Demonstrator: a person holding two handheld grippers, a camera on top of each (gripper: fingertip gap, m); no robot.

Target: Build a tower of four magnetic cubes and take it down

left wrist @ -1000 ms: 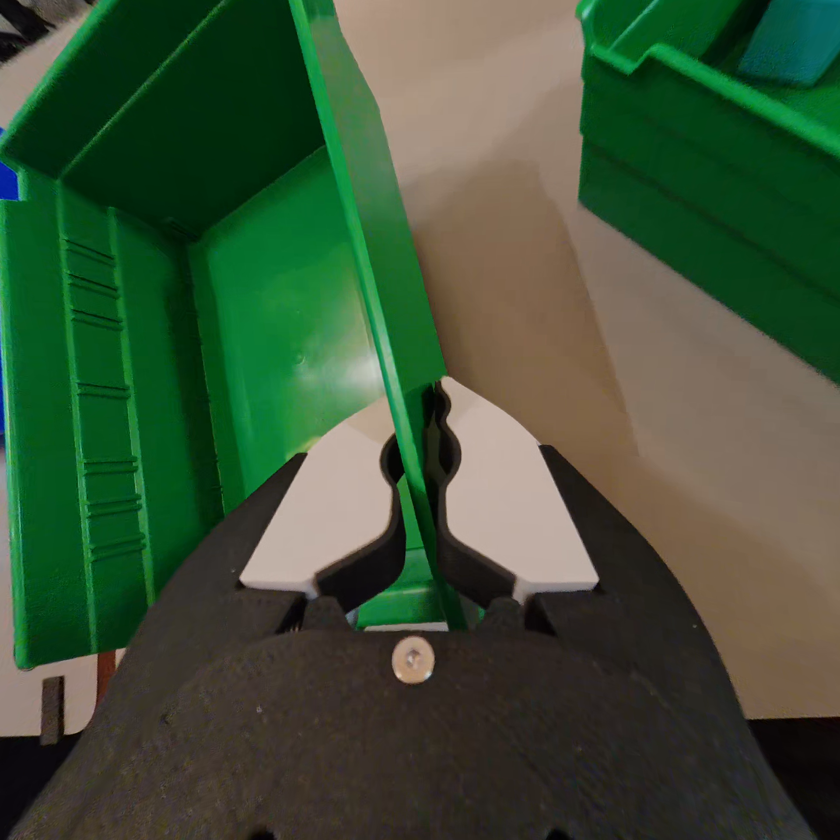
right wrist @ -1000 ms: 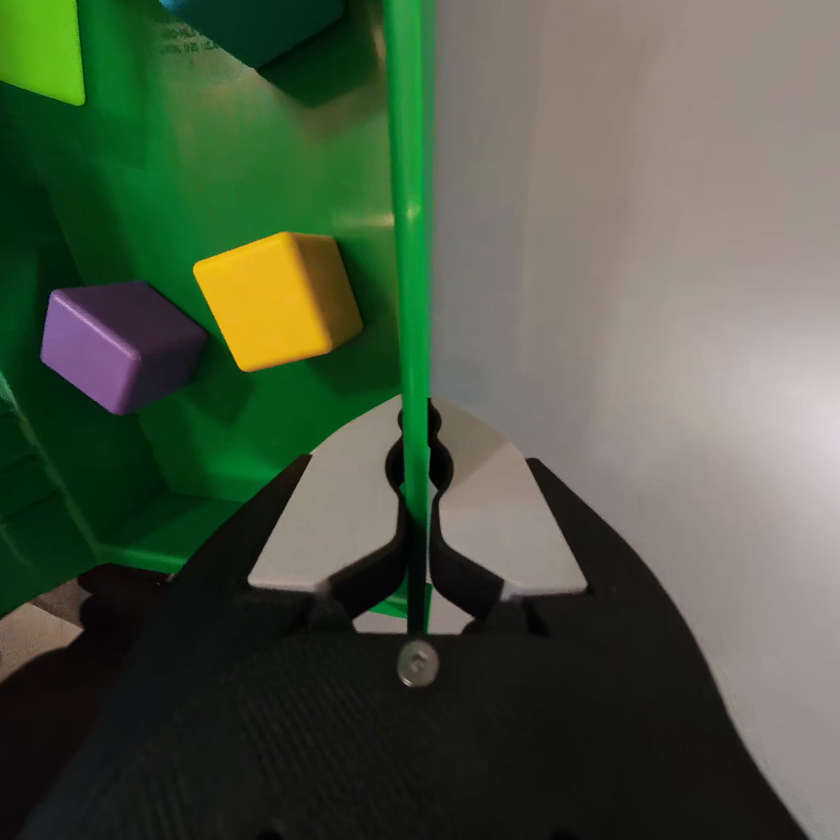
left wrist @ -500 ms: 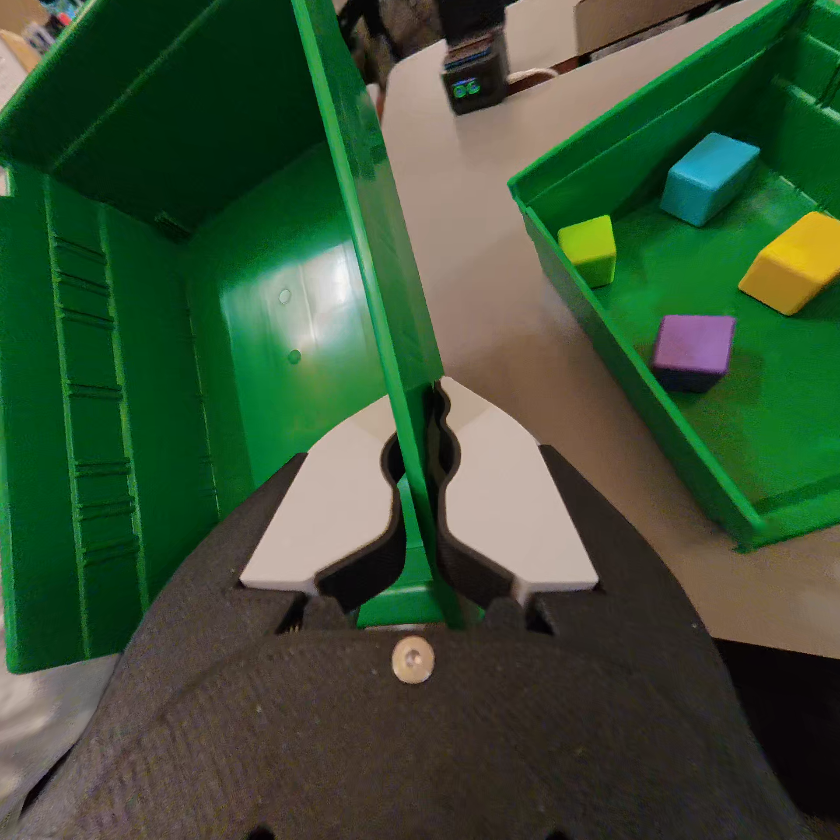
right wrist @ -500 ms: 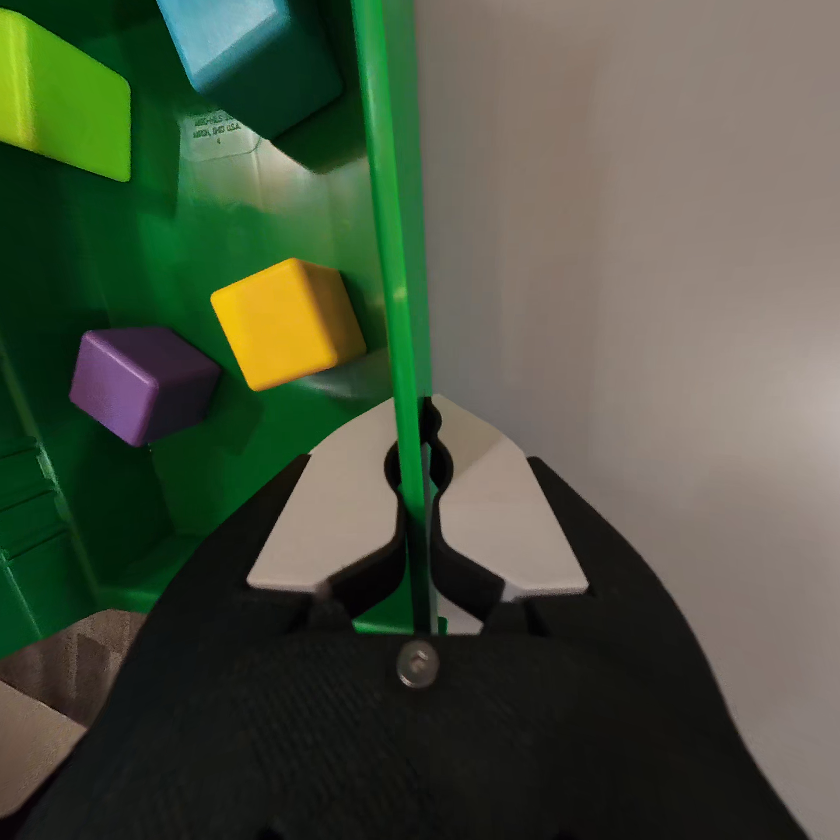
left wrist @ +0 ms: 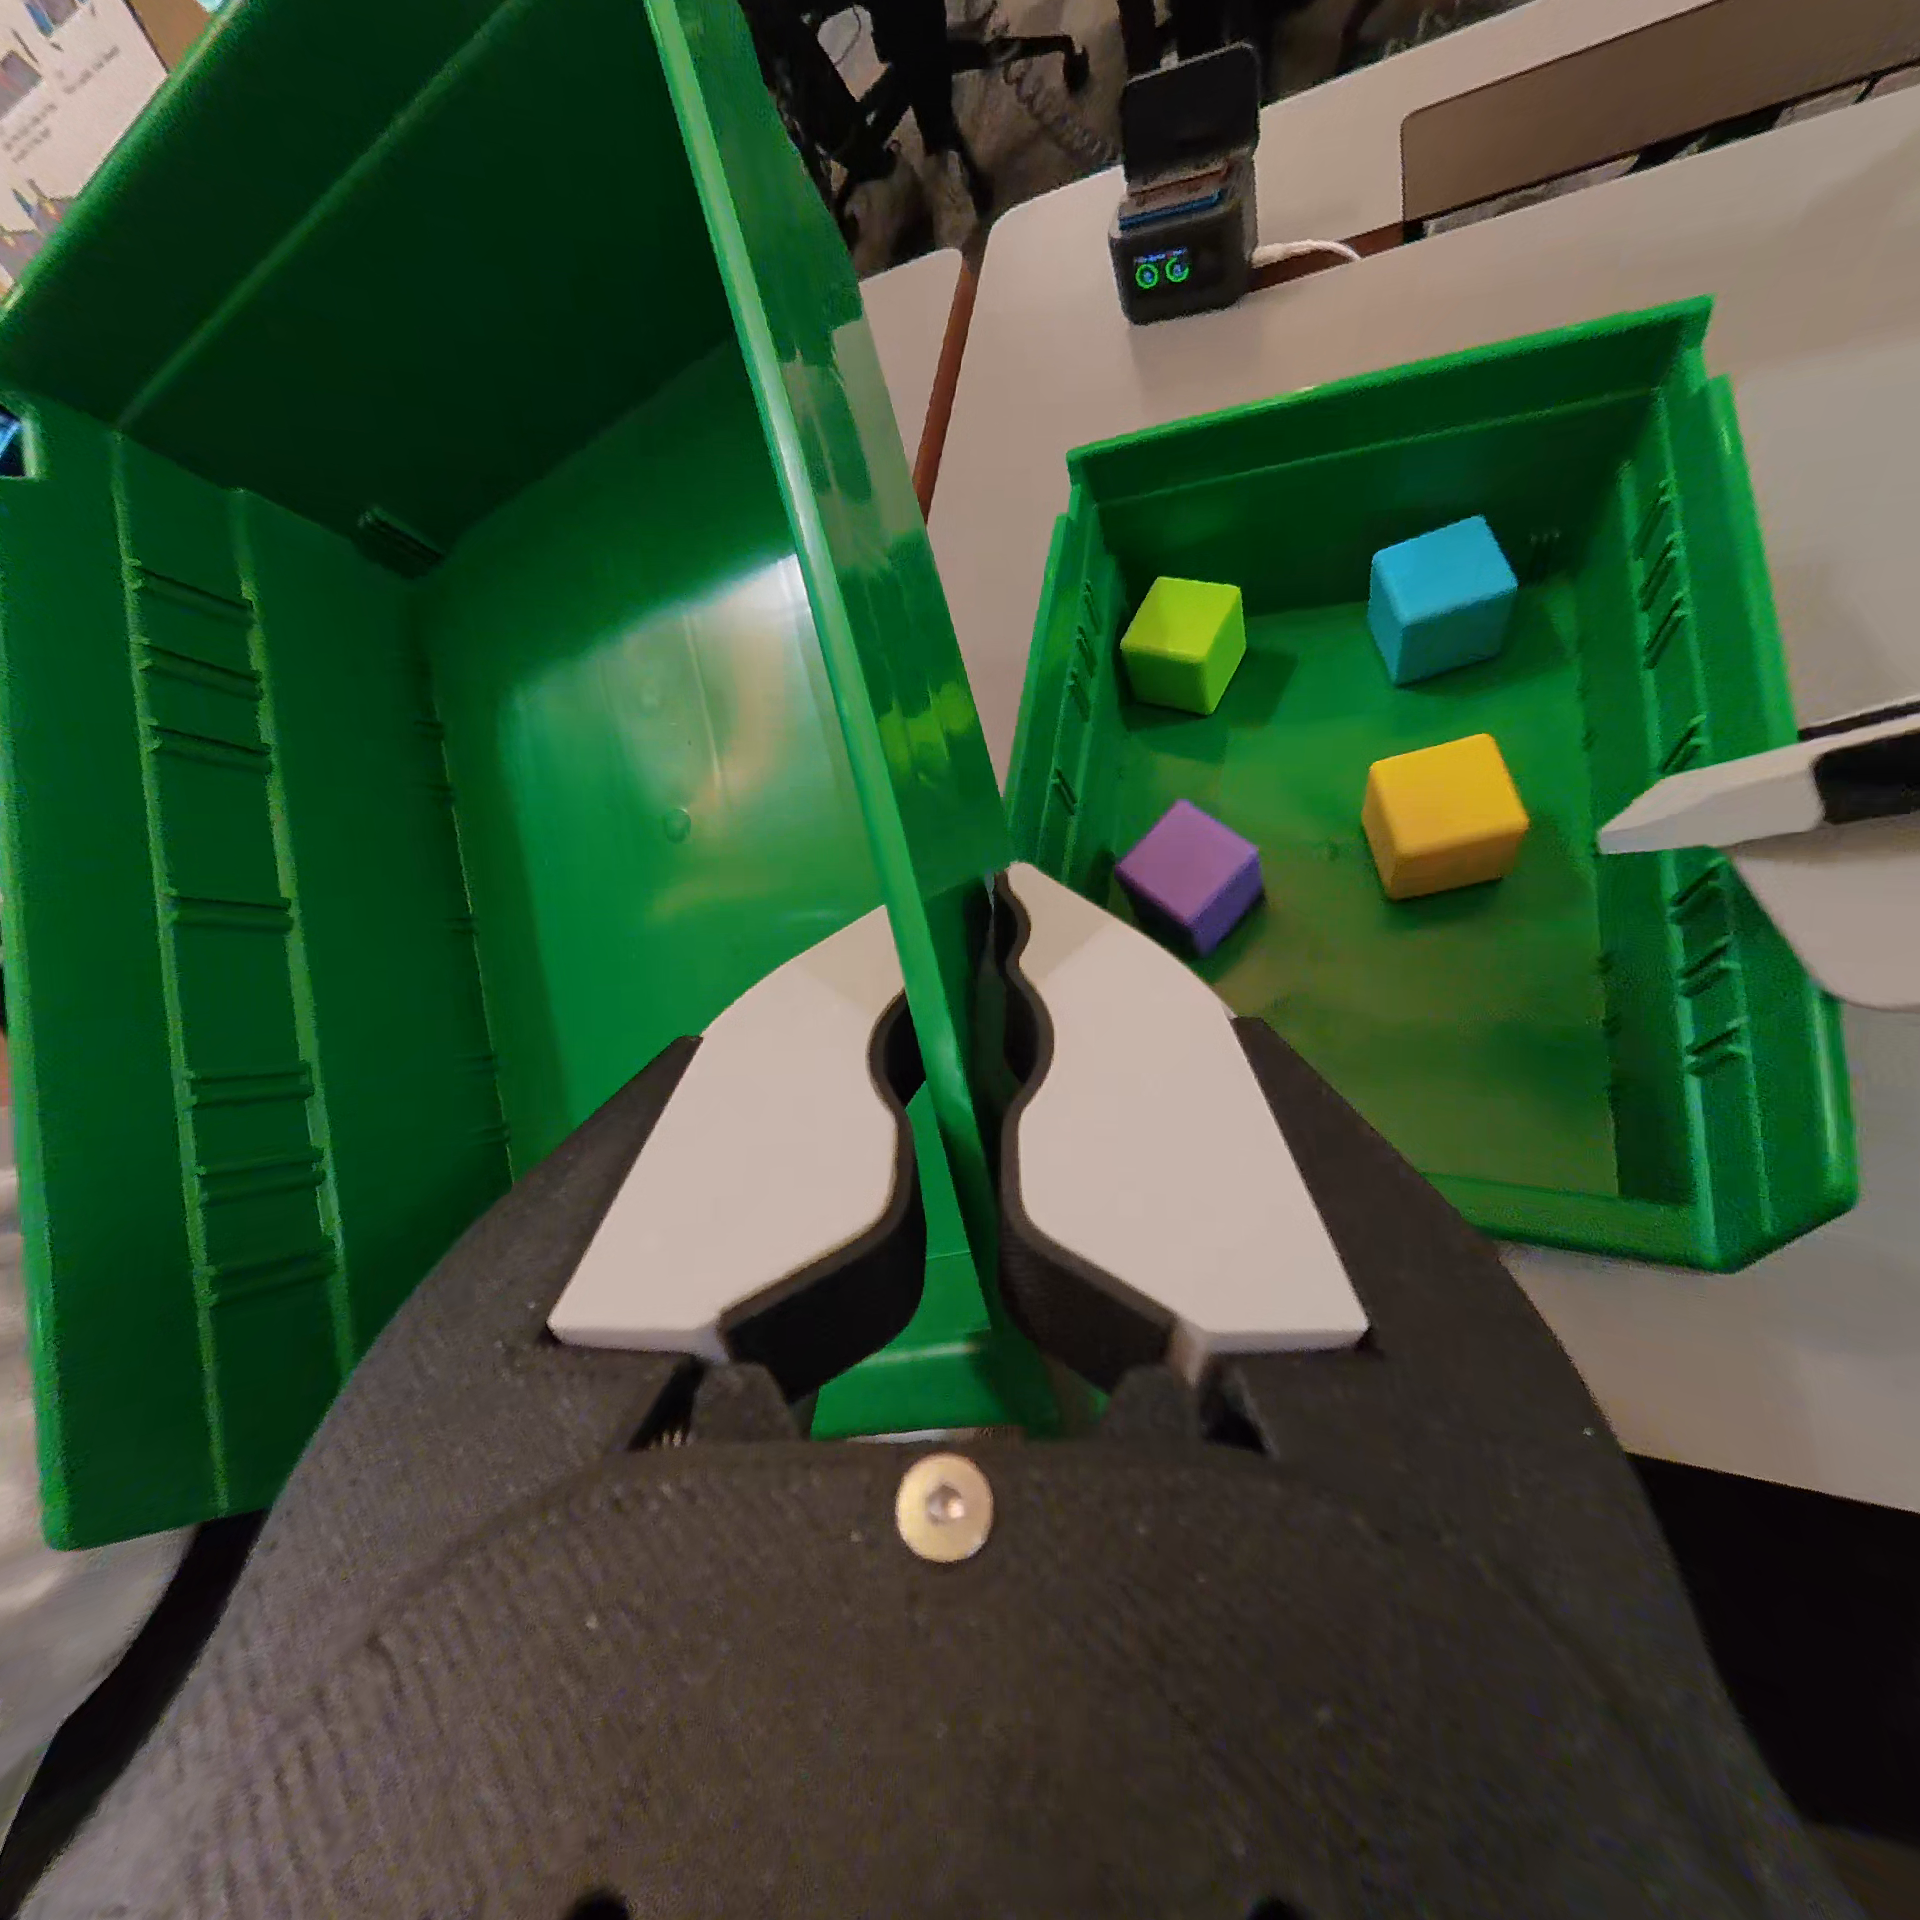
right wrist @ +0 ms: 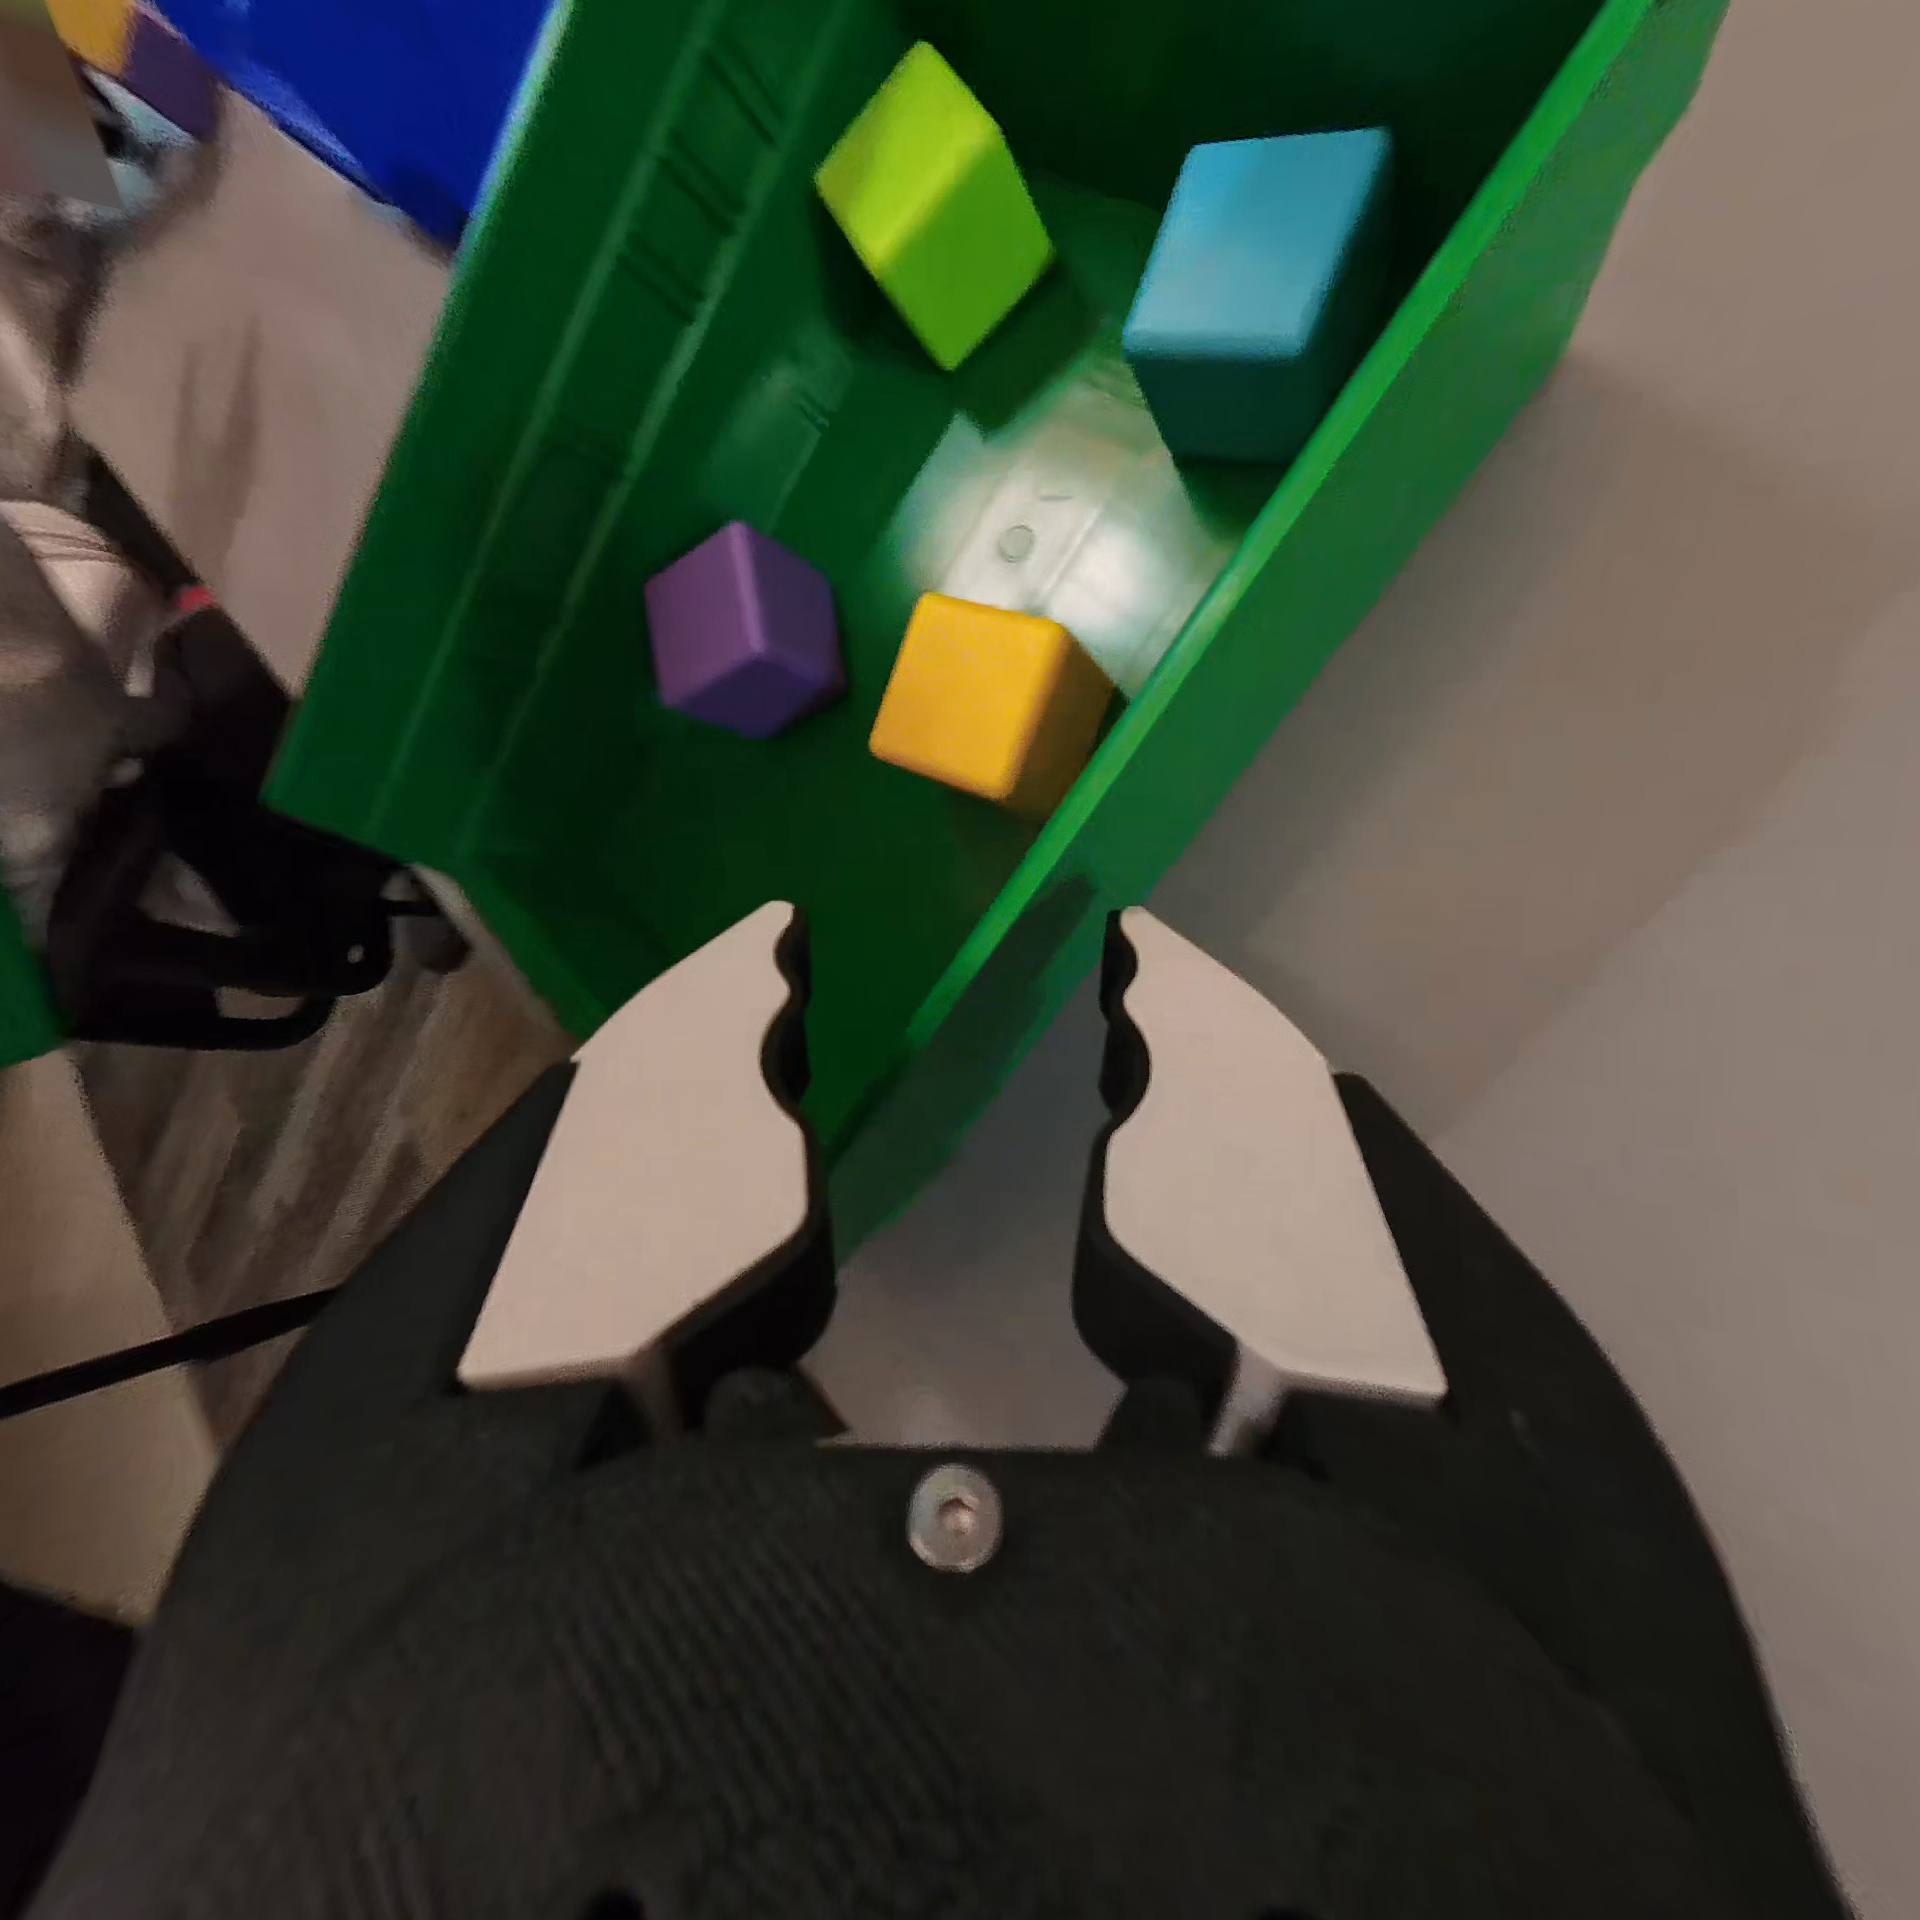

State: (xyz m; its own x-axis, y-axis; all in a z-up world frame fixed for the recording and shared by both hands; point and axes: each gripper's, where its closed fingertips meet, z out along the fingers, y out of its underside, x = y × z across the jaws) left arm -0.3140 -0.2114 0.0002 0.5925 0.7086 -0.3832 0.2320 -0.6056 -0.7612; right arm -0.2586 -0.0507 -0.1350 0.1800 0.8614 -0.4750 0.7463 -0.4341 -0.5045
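Four loose cubes (left wrist: 1444,814) lie in the right green bin (left wrist: 1756,1060) on the worktop (left wrist: 1662,1382), so with the released right claw (right wrist: 954,940) at its near wall, reach for one squarely while the left claw (left wrist: 951,914), clenched on the empty bin's (left wrist: 260,831) wall, keeps clear.

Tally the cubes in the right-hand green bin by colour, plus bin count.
Lime cube: 1
Blue cube: 1
Yellow cube: 1
Purple cube: 1
Cubes total: 4, all loose in the bin with cubes, none stacked.
Green bins: 2, counting the empty bin clamped by the left gripper.
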